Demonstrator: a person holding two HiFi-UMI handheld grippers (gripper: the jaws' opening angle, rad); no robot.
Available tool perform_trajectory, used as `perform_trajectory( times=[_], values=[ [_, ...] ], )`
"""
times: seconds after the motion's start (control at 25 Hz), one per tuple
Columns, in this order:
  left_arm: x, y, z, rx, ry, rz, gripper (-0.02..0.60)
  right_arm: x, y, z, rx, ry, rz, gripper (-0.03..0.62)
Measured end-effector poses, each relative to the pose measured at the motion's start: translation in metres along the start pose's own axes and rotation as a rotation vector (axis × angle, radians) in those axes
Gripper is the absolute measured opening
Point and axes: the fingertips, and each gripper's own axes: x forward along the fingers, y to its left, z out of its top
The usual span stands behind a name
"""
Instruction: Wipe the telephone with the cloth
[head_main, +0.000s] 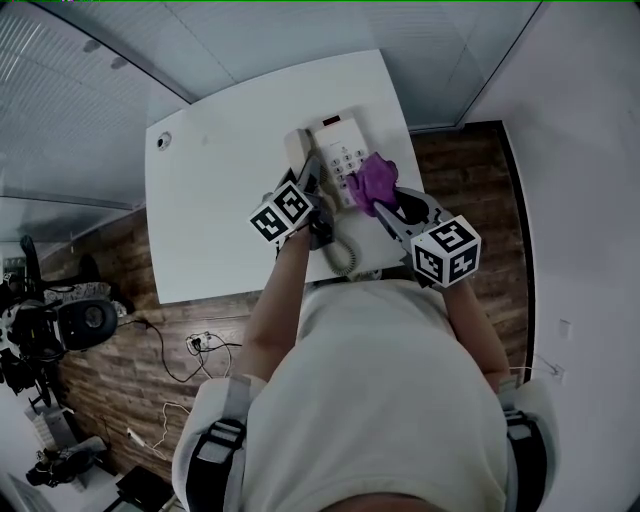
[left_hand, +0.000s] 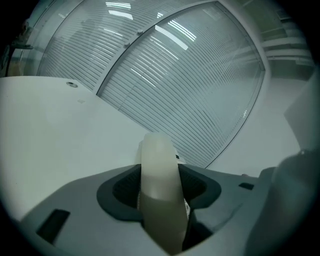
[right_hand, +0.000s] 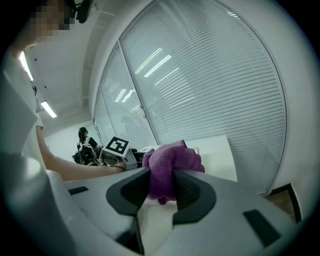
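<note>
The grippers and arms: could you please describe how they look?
The left gripper and right gripper are grey, darker inside the jaws. Each carries a white cube with black square markers. Arms are bare below a white top with dark straps.

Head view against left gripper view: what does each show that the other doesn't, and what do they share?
Only the head view shows the telephone's keypad, its coiled cord, and the right hand-held gripper clamping the purple cloth at the keypad. Only the left gripper view shows, close up, the pads pressed against both sides of the cream handset. Both show the left hand-held gripper, that handset and the white table.
</note>
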Motion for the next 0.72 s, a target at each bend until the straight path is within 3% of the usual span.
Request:
perform_trajectory(
  times=[0.28, 0.72],
  values=[
    [0.002, 0.001, -0.007, 0.036, 0.020, 0.057, 0.232, 0.001, 0.002, 0.006, -0.006, -0.017, 0.008, 0.133],
    [-0.002, -0.012, -0.008, 0.050, 0.024, -0.004, 0.232, 0.001, 0.003, 0.007, -0.009, -0.027, 0.010, 0.133]
  ],
)
